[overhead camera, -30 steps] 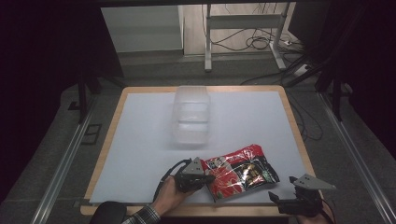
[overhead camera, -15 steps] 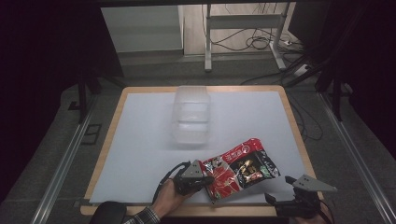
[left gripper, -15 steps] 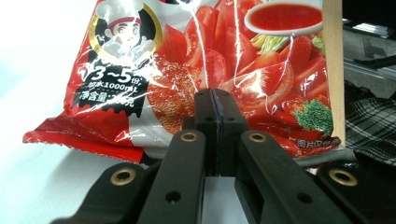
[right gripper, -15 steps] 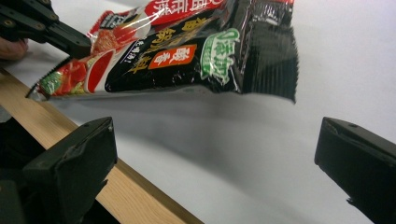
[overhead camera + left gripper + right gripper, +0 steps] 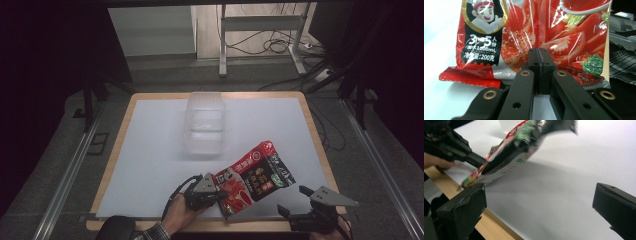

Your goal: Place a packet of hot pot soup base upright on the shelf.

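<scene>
1. Gripping the red sauce packet (image 5: pixel 255 176) by its near-left edge, your left tongs (image 5: pixel 220 194) are pressed together on the foil. In the left gripper view the jaws meet flush over the seal strip of the packet (image 5: pixel 536 37).

2. Packet position: near front edge of the counter (image 5: pixel 150 150), right of centre. It looks lifted at the far end and tilted, with the pinched corner lowest. Right gripper view shows it angled up off the white surface, with a shadow under it (image 5: pixel 519 147).

3. Right tongs (image 5: pixel 295 202) sit near the front right corner, spread wide and holding nothing, a little apart from the packet. Their jaws frame bare counter in the right gripper view.

4. Clear plastic bin (image 5: pixel 205 125) stands mid-counter, just beyond the packet's far end. It is likely the destination, though that is a guess.

5. Doing this step well, as judged from here:
   - Keep the left pinch on the flat seal, not the bulging body; the foil looks slick and the contents will sag.
   - Bring the right tongs in to the free right edge to steady the packet before carrying it far.
   - Hold it clear of the counter's wooden rim (image 5: pixel 320 150) so the low corner does not drag.
   - Approach the bin from above and avoid knocking its light wall.
</scene>
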Action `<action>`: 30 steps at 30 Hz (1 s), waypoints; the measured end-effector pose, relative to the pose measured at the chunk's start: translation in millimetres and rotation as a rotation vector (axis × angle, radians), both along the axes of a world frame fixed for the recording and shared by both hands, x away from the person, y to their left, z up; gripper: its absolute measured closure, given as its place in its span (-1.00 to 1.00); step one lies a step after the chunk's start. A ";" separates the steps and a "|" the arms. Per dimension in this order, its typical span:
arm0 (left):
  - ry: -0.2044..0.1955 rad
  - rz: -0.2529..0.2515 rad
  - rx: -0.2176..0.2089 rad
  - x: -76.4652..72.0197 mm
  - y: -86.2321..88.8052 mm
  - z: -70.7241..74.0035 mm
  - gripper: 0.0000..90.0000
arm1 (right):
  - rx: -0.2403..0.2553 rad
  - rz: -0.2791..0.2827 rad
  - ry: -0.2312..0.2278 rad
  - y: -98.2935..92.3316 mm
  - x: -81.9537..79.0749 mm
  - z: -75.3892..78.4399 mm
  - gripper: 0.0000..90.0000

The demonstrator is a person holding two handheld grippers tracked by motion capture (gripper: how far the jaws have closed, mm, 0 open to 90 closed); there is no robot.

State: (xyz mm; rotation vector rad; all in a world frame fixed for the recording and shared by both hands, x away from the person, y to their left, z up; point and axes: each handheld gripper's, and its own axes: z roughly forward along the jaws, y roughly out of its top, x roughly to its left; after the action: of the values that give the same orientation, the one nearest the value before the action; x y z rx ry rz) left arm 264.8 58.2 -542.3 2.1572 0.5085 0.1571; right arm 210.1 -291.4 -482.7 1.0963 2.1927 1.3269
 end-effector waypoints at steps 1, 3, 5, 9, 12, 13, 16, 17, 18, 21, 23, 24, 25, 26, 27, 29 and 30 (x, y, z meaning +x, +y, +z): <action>-0.001 -0.004 0.004 0.5 0.3 0.1 1.00 | 0.022 0.012 -0.017 5.4 -0.4 3.2 -0.99; -0.001 -0.005 0.002 0.5 0.3 0.1 1.00 | 0.019 0.016 -0.020 10.9 0.0 4.8 -0.99; 0.003 0.002 -0.004 -0.1 -0.1 -0.1 1.00 | 0.033 0.015 -0.033 17.2 1.2 5.5 -0.99; 0.010 -0.004 0.001 1.0 0.7 -0.1 1.00 | 0.073 -0.009 -0.031 27.8 6.3 8.4 -0.98; 0.016 -0.005 0.001 1.4 0.9 -0.2 1.00 | 0.081 -0.012 -0.025 35.8 11.3 9.3 -0.98; 0.020 -0.003 -0.003 1.4 0.7 -0.4 1.00 | 0.076 -0.012 -0.029 39.0 12.9 9.2 -0.98; 0.021 -0.005 0.002 1.8 1.0 -0.3 1.00 | 0.056 -0.002 -0.022 48.9 19.5 8.1 -1.00; 0.022 -0.005 0.002 1.9 1.0 -0.3 1.00 | 0.050 -0.004 -0.024 52.2 21.5 7.8 -1.00; 0.023 -0.005 0.001 1.9 1.0 -0.4 1.00 | 0.044 -0.004 -0.025 55.2 23.4 7.8 -1.00; 0.023 -0.005 0.003 2.0 1.0 -0.4 1.00 | 0.041 -0.004 -0.031 63.8 28.4 8.9 -0.96; 0.024 -0.005 0.003 2.1 1.0 -0.4 1.00 | 0.044 -0.012 -0.026 69.0 31.3 10.1 -0.84; 0.023 -0.005 0.002 2.0 1.0 -0.4 1.00 | 0.052 -0.020 -0.031 71.3 32.4 10.6 -0.75; 0.022 -0.004 0.003 1.8 1.0 -0.4 1.00 | 0.063 -0.032 -0.034 73.3 33.3 11.0 -0.62; 0.021 -0.004 0.003 1.7 0.9 -0.4 1.00 | 0.072 -0.038 -0.035 75.4 34.9 11.0 -0.52; 0.020 -0.004 0.004 1.7 0.9 -0.4 1.00 | 0.079 -0.044 -0.029 77.7 36.5 11.0 -0.42; 0.019 -0.002 0.007 1.1 0.6 -0.6 1.00 | 0.094 -0.064 -0.044 80.6 38.4 11.1 -0.15; 0.016 -0.002 0.010 0.8 0.7 -0.4 1.00 | 0.110 -0.072 -0.047 81.8 39.4 11.3 -0.05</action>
State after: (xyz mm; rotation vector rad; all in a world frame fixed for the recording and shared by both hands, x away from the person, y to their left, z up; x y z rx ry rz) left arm 265.5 58.9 -542.7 2.1702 0.5164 0.1416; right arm 249.5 -209.7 -471.5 1.1603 2.0487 1.4418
